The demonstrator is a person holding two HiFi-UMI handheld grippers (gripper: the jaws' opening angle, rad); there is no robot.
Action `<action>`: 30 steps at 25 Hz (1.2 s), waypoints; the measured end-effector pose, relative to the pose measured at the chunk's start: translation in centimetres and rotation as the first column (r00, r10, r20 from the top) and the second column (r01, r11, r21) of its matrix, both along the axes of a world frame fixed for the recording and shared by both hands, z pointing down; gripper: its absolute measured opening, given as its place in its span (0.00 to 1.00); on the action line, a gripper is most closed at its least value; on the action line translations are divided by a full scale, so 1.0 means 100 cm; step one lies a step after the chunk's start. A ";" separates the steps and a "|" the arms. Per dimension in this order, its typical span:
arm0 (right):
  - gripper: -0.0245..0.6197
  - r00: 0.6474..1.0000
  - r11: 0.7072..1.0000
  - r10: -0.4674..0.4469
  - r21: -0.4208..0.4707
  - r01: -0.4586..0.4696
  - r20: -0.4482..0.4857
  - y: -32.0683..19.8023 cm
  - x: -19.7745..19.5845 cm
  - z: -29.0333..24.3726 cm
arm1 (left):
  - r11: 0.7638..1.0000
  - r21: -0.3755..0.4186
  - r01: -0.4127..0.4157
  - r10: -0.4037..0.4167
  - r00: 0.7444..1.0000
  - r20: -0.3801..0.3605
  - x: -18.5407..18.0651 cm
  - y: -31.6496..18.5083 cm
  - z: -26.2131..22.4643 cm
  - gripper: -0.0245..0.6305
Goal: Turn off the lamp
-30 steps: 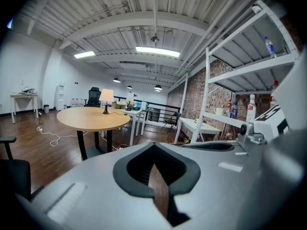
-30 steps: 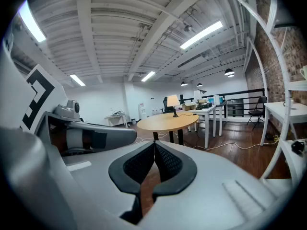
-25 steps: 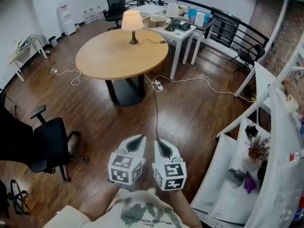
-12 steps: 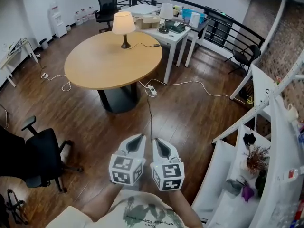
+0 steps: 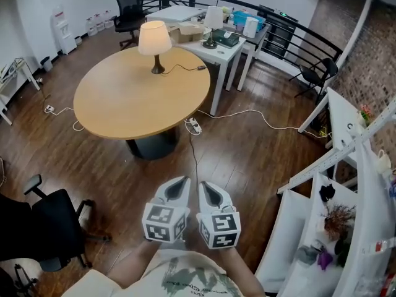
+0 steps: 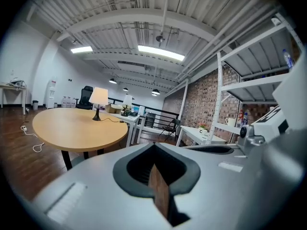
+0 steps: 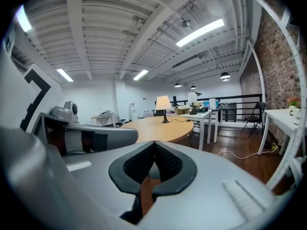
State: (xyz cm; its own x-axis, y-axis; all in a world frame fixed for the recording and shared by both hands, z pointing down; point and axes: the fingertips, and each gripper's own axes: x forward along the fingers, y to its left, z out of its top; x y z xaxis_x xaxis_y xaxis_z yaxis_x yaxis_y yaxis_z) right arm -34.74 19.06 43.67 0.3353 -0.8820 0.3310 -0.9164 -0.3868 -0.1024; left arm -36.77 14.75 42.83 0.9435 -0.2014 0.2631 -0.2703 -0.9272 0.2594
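While the left gripper (image 5: 183, 180) and right gripper (image 5: 206, 184) hang side by side in the head view, the lit lamp (image 5: 154, 41) stands on the round table (image 5: 130, 101), well apart. Left gripper view: jaws clenched, empty. Right gripper view: same.

Ceiling strip lights (image 6: 160, 52) are flooding the room brightly and evenly; the lamp (image 5: 154, 38) is glowing warm at eleven o'clock in the head view. Both gripper views are bowing toward black corners, with the foreground blurring.
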 end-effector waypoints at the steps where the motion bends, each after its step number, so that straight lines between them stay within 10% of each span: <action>1: 0.04 1.000 1.000 0.004 -0.003 -0.004 0.001 -0.008 0.004 0.000 | 1.000 -0.004 -0.005 0.005 1.000 0.001 0.004 -0.008 0.001 0.04; 30: 0.04 0.999 0.999 0.020 0.031 -0.021 0.039 -0.154 0.127 0.012 | 1.000 -0.012 -0.010 0.010 1.000 0.021 0.122 -0.150 0.027 0.04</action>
